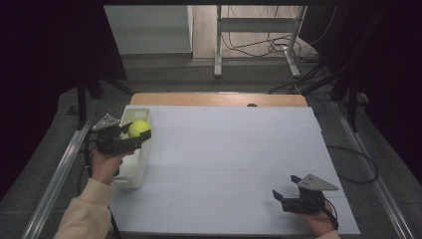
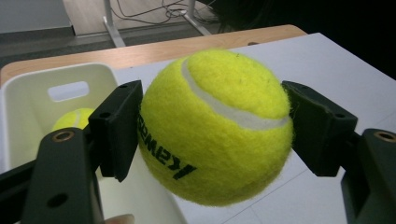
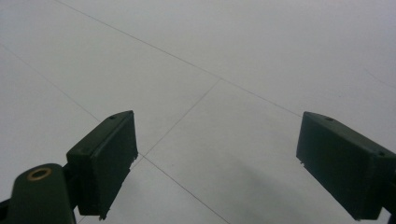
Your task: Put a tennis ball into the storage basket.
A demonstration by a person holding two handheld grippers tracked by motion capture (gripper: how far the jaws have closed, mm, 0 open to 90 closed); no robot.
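High view: left hand-held gripper [image 1: 133,137] clamps the tennis ball [image 1: 139,129] directly above the white bin [image 1: 130,172]; right hand-held gripper [image 1: 283,196] idles wide, far off.

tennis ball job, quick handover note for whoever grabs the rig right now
Left claw: shut on a yellow felt tennis ball, held at the white plastic bin's right rim, at the table's left edge.
Right claw: open, holding nothing, low over the white table top at near right.
Done: a second yellow tennis ball already lies in the bin.
Left: probably move the held ball over the bin and release it.
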